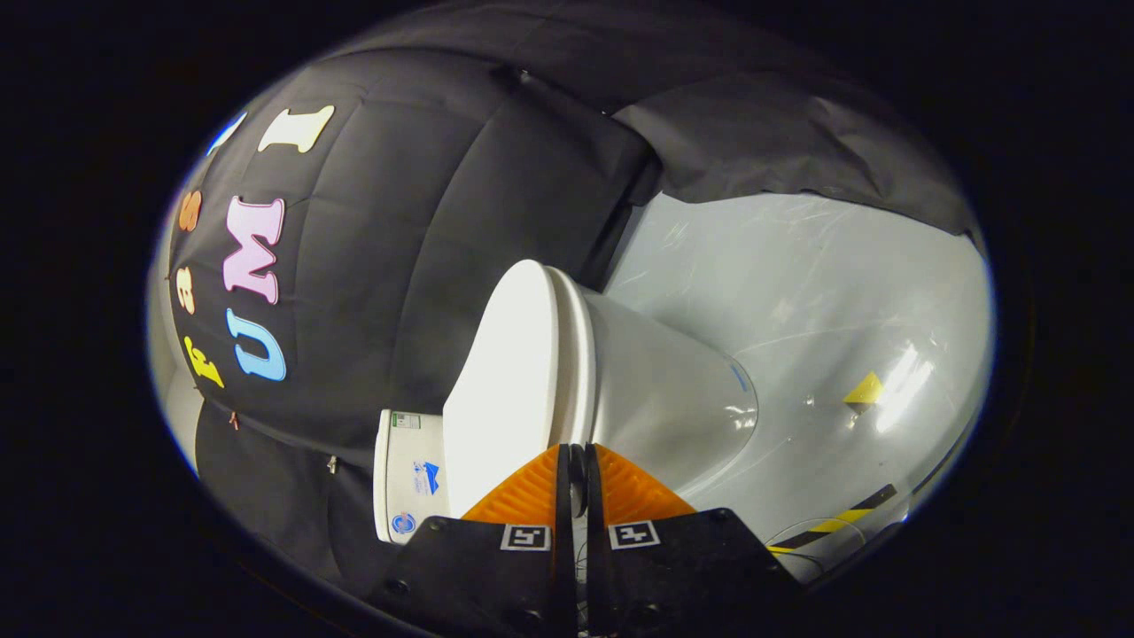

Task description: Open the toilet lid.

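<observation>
The gripper (573, 474) is rolled onto its side, so the whole booth looks tipped over, and its two ribbed orange fingers (524, 496) stand narrow, with only a thin dark slit between them. Each black finger mount carries a small square black-and-white marker tag (525, 537). The fingertips sit right at the rim of the white plastic toilet lid (509, 390), at the seam where lid meets seat; whether they pinch that edge or just rest against it, I cannot tell.

The lid is down, flat on the white seat (576, 354), and stretches away just ahead of the fingers. Beyond the seat the glossy white ceramic bowl (673, 390) swells out to the right-hand finger's side, onto the shiny grey floor (797, 292). On that floor, further out, a small yellow marker (865, 390), and nearer the gripper a strip of yellow-and-black hazard tape (842, 518).

Off the left-hand finger sits the white cistern (409, 478), bearing a small greenish label, a blue logo and a round blue sticker, all too small to read.
</observation>
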`<state>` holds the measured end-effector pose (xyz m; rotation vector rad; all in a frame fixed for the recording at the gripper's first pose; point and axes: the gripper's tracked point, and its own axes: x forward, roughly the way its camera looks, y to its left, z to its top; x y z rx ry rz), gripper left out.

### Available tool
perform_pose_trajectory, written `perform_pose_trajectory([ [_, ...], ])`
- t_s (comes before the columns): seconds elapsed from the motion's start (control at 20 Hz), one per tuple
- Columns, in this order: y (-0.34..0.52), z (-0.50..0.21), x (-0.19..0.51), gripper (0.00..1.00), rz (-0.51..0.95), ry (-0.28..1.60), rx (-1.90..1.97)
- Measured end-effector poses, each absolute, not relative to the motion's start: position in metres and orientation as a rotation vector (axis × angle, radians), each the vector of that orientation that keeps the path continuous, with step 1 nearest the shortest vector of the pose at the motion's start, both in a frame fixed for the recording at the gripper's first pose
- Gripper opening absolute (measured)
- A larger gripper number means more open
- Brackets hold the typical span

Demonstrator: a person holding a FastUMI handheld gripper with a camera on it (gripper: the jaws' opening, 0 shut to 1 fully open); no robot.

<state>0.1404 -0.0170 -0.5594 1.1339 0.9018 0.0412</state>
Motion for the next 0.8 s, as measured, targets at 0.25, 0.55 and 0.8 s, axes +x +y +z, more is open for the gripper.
perform_pose_trajectory([
  [0.25,-0.012,-0.534,0.144,0.10,0.034,0.885,1.039],
  [0.55,0.000,-0.481,0.153,0.10,0.045,0.838,0.953],
  [0.8,0.010,-0.434,0.156,0.10,0.039,0.791,0.894],
])
